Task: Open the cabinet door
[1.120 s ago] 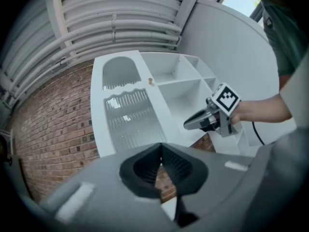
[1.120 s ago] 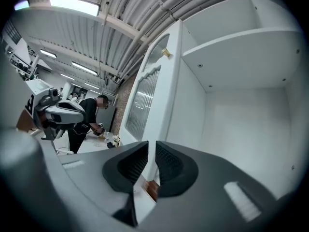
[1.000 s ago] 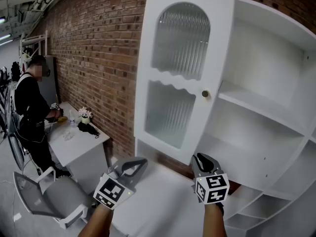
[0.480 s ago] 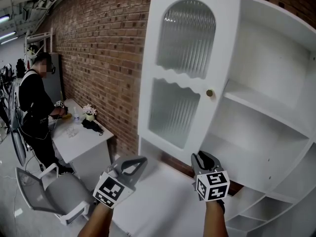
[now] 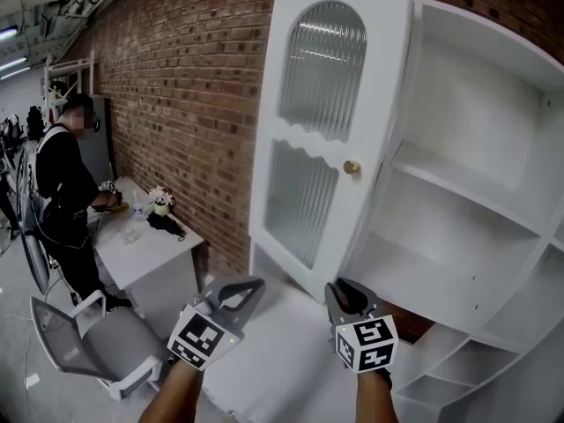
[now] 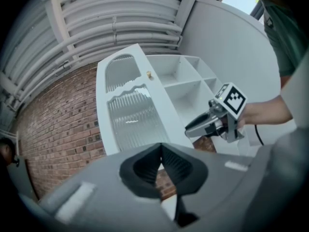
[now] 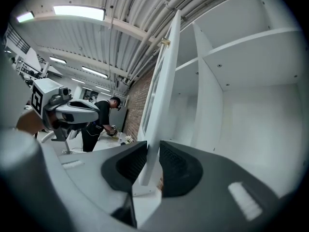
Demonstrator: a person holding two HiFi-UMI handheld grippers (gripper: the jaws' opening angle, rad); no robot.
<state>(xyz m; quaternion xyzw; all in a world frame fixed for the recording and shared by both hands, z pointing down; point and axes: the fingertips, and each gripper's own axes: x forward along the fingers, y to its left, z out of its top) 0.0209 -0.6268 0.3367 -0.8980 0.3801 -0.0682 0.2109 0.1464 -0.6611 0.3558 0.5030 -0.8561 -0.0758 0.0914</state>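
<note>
Right tool [image 5: 344, 292] just closed on upright cabinet door [image 5: 319, 135].

White cabinet door [image 5: 326, 148], upper centre of the head view: upright, swung partly open. Arched ribbed-glass pane above, wavy-topped pane below. Brass knob [image 5: 352, 167] at right edge; hinges apparently left.

Your cabinet door [image 5: 328, 144] is smooth and white-painted, with 2 ribbed, translucent glass panes [image 5: 322, 64] and a small shiny brass-coloured knob [image 5: 352, 167]. Beside it, the wall [image 5: 176, 86] is rough red brick.
</note>
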